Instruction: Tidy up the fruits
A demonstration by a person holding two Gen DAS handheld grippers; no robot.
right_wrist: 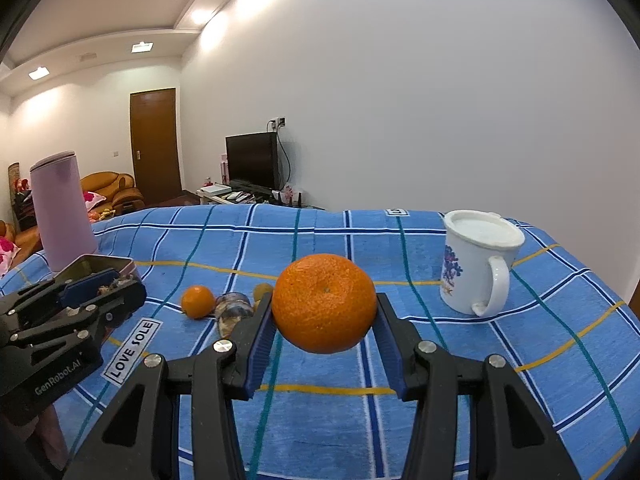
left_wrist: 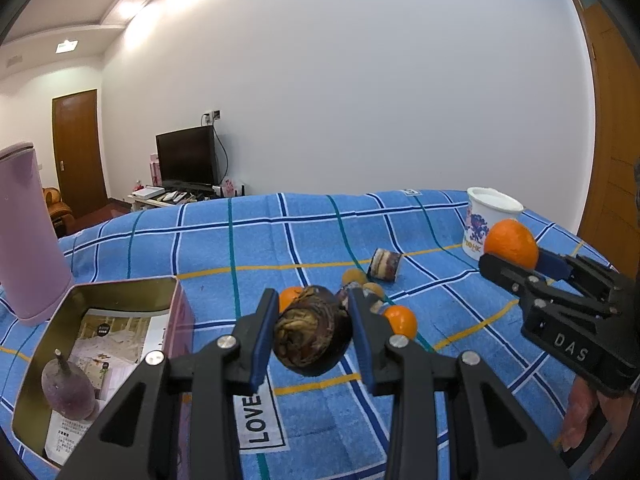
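Observation:
My left gripper (left_wrist: pixel 314 324) is shut on a dark brown wrinkled fruit (left_wrist: pixel 314 332), held above the blue checked cloth just right of the open metal tin (left_wrist: pixel 160 284). One purple fruit (left_wrist: pixel 68 390) lies inside the tin. My right gripper (right_wrist: pixel 324 316) is shut on a large orange (right_wrist: pixel 324 302), lifted over the cloth; it shows at the right of the left wrist view with the orange (left_wrist: pixel 512 242). Small oranges (left_wrist: pixel 400 320) (right_wrist: pixel 198 301), brown round fruits (left_wrist: pixel 354 277) and another dark shell-like fruit (right_wrist: pixel 234 310) lie on the cloth between the grippers.
A tall pink tumbler (left_wrist: pixel 28 236) stands behind the tin at the left. A white mug (right_wrist: pixel 478 264) with a lid stands at the right rear. A small striped roll (left_wrist: pixel 385 265) lies on the cloth. A hand (left_wrist: pixel 580 416) holds the right gripper.

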